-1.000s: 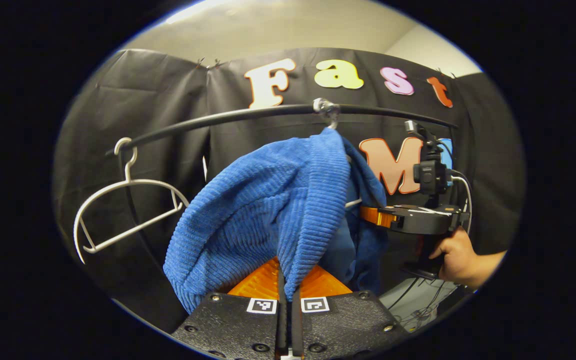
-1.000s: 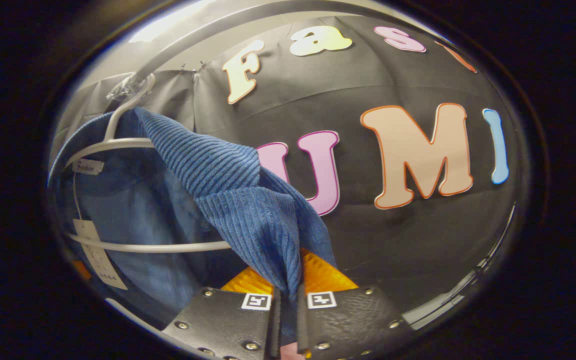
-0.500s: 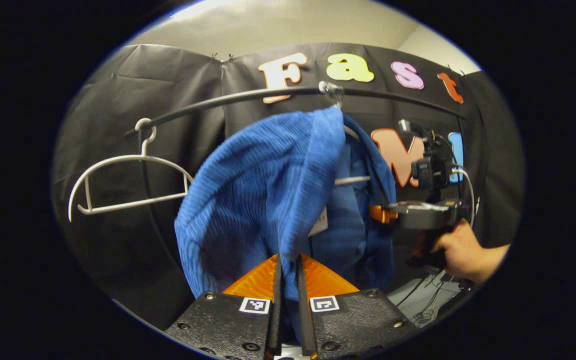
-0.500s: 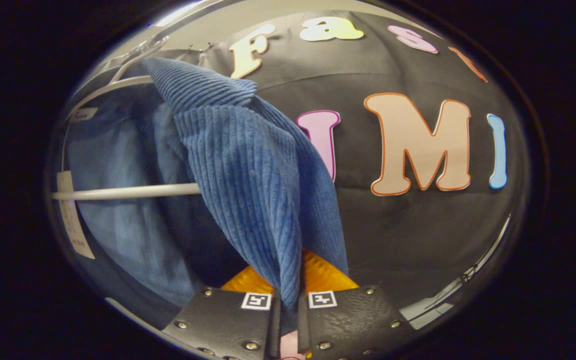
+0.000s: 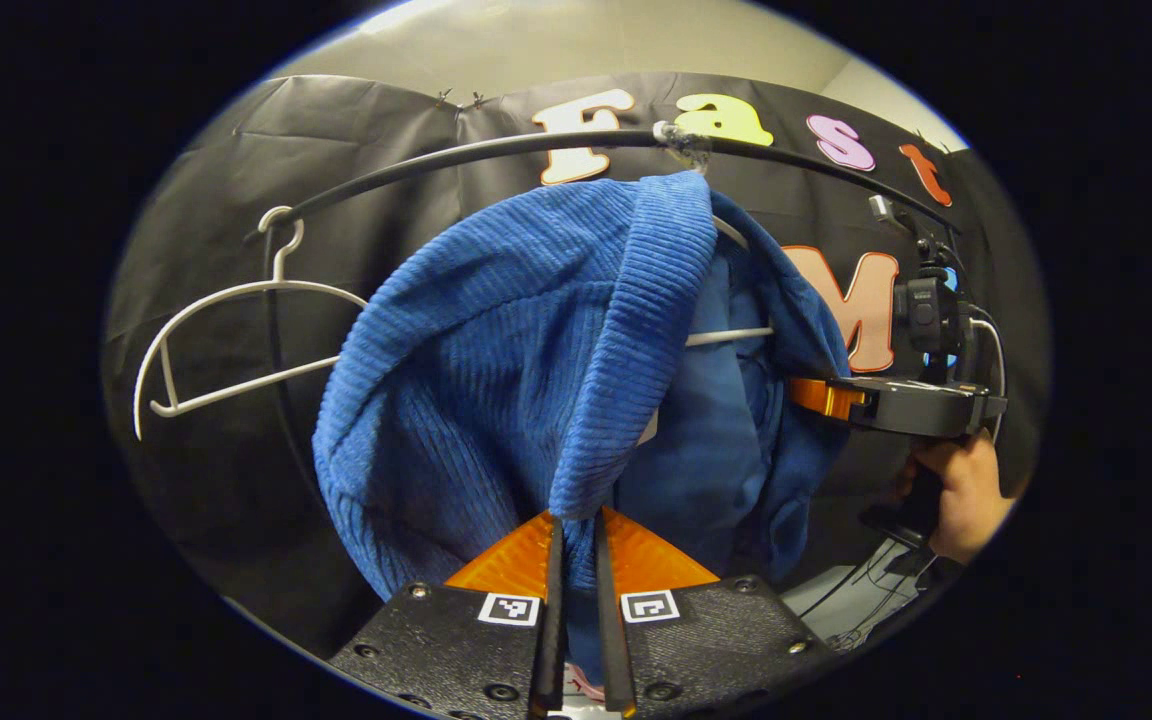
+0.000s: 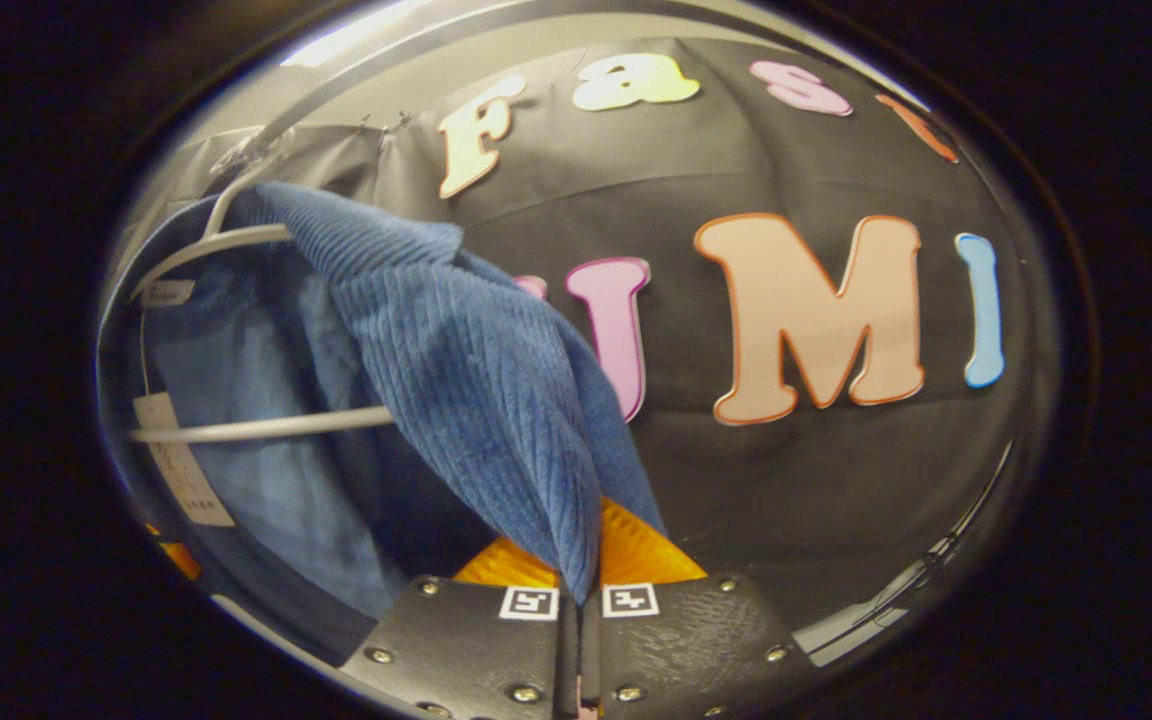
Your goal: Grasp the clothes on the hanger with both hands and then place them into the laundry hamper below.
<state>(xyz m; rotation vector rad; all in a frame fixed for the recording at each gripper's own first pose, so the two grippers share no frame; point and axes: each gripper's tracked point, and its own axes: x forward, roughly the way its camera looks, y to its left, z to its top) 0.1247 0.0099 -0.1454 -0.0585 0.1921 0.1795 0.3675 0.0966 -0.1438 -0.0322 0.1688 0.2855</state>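
In the left gripper view, the left claw (image 5: 576, 545) is clamped on a fold of the blue corduroy garment (image 5: 496, 370), which hangs from the white hanger (image 5: 731, 337) under the rail (image 5: 456, 165). Lifting both shoulders clear together should free it cleanly.

In the right gripper view, the right claw (image 6: 581, 590) points up at the hanger (image 6: 256, 425), pinching the garment's (image 6: 476, 380) other edge.
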